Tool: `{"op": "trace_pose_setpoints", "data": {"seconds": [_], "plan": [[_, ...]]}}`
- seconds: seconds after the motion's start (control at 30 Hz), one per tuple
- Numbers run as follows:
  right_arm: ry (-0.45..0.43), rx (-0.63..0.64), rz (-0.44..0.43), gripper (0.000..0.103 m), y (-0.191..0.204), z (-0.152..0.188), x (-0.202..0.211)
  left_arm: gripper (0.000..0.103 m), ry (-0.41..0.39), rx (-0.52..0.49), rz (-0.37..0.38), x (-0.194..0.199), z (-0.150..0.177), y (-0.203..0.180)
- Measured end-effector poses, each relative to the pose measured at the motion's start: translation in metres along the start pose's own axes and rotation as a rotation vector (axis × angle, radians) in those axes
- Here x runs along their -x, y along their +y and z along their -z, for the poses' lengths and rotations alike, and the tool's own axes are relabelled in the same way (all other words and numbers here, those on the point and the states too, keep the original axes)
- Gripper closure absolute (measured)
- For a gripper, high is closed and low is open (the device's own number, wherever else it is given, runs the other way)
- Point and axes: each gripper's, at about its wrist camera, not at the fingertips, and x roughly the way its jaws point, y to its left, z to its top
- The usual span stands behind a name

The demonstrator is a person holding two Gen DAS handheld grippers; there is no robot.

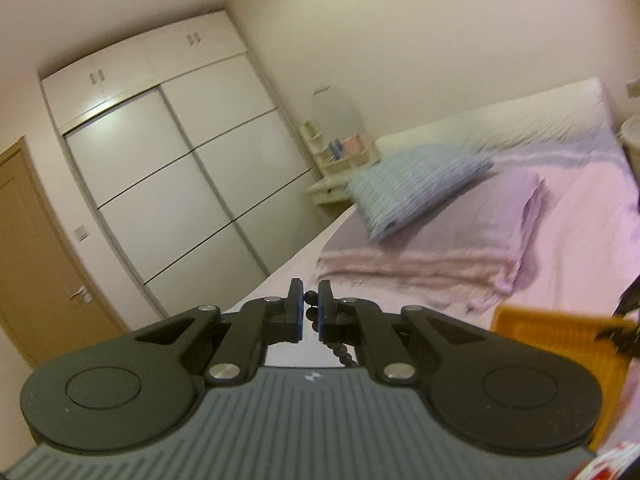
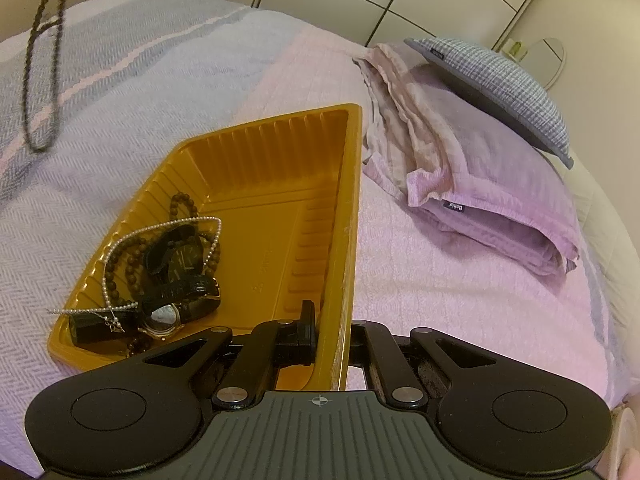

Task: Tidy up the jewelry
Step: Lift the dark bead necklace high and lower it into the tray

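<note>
My left gripper (image 1: 311, 308) is shut on a strand of dark round beads (image 1: 310, 295). It is lifted above the bed, and the strand trails down under the right finger. In the right wrist view the same dark bead strand (image 2: 40, 64) hangs in a long loop at the upper left, clear of the bedspread. An orange plastic tray (image 2: 264, 216) lies on the bed. It holds a pearl necklace (image 2: 160, 229), brown beads (image 2: 182, 202) and two watches (image 2: 176, 260). My right gripper (image 2: 332, 320) is shut on the tray's right wall, with one finger inside and the other hidden behind it.
A folded lilac blanket (image 2: 480, 184) with a blue checked pillow (image 2: 504, 84) on top lies to the right of the tray. Beyond the bed stand a white sliding wardrobe (image 1: 172, 184), a wooden door (image 1: 36, 264) and a small dressing table with a mirror (image 1: 336, 136).
</note>
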Motion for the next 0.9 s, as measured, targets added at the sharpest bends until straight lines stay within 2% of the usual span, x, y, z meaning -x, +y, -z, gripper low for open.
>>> {"op": "trace_pose_setpoints", "data": {"seconds": [0.2, 0.37, 0.47, 0.67, 0.9], "plan": [[-0.002, -0.001, -0.001, 0.098, 0.0, 0.0, 0.0, 0.097, -0.082, 0.021, 0.087, -0.012, -0.033, -0.031], [-0.002, 0.001, 0.001, 0.098, 0.001, 0.001, 0.0, 0.097, -0.114, 0.049, 0.161, -0.026, -0.046, -0.06], [-0.004, 0.002, -0.001, 0.098, 0.0, 0.003, 0.001, 0.097, -0.09, 0.045, 0.217, -0.041, -0.044, -0.082], [-0.004, -0.001, -0.004, 0.098, -0.001, 0.004, -0.001, 0.097, 0.017, 0.021, 0.312, -0.084, -0.021, -0.129], [-0.003, -0.004, -0.008, 0.098, -0.003, 0.004, -0.003, 0.097, 0.11, 0.022, 0.362, -0.124, 0.007, -0.161]]}}
